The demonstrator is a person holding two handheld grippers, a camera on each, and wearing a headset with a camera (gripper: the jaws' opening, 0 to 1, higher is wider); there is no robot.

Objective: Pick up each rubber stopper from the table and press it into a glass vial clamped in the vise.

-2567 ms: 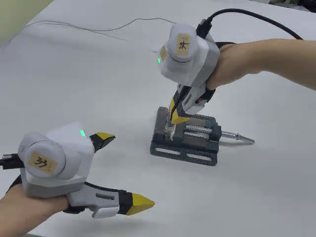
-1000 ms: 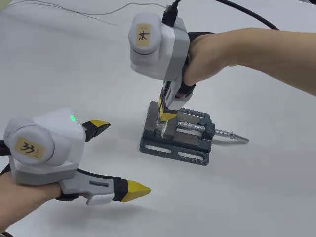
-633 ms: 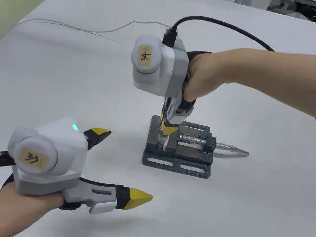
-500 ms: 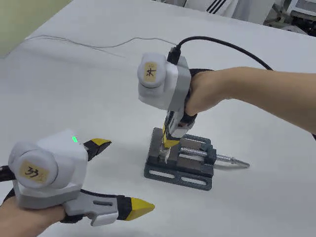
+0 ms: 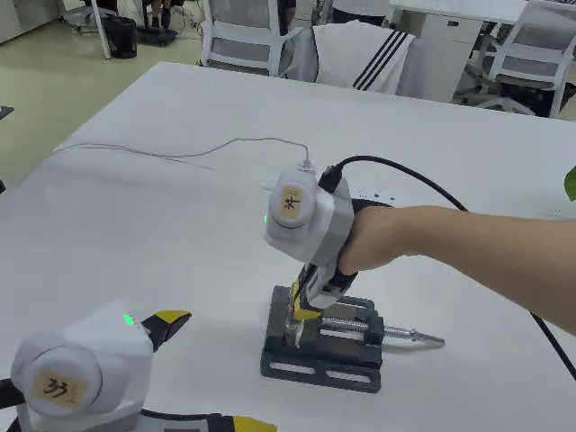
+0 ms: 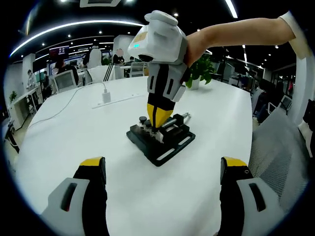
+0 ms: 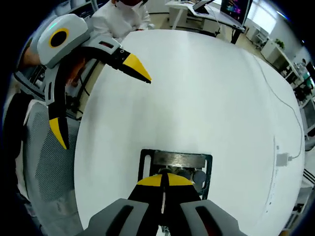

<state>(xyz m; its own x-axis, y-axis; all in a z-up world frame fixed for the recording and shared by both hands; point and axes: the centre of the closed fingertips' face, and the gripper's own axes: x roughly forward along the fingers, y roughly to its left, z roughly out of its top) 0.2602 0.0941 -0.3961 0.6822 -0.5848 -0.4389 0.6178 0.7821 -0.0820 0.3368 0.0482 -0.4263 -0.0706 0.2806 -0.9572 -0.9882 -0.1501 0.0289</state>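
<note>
A dark metal vise [image 5: 320, 368] stands on the white table and holds a small glass vial [image 5: 292, 336] at its left end. My right gripper [image 5: 302, 312] points straight down onto that vial, jaws shut together, tips at the vial's top; whether a stopper sits under them is hidden. The right gripper view looks down its shut jaws [image 7: 162, 180] onto the vise [image 7: 177, 158], with a round dark stopper [image 7: 199, 175] just beside the tips. My left gripper [image 5: 207, 373] hovers open near the table's front left, nothing between its jaws. The left gripper view shows the vise [image 6: 170, 150] ahead.
A thin white cable [image 5: 225, 144] with a small adapter trails across the far side of the table. A black cable [image 5: 423, 180] runs from the right gripper. Office chairs [image 5: 243, 40] stand past the far edge. The vise screw handle [image 5: 414, 337] sticks out right.
The head camera has tilted up and pulled back, so the room's far end shows. The right gripper stays shut over the vial in the vise. The left gripper stays open.
</note>
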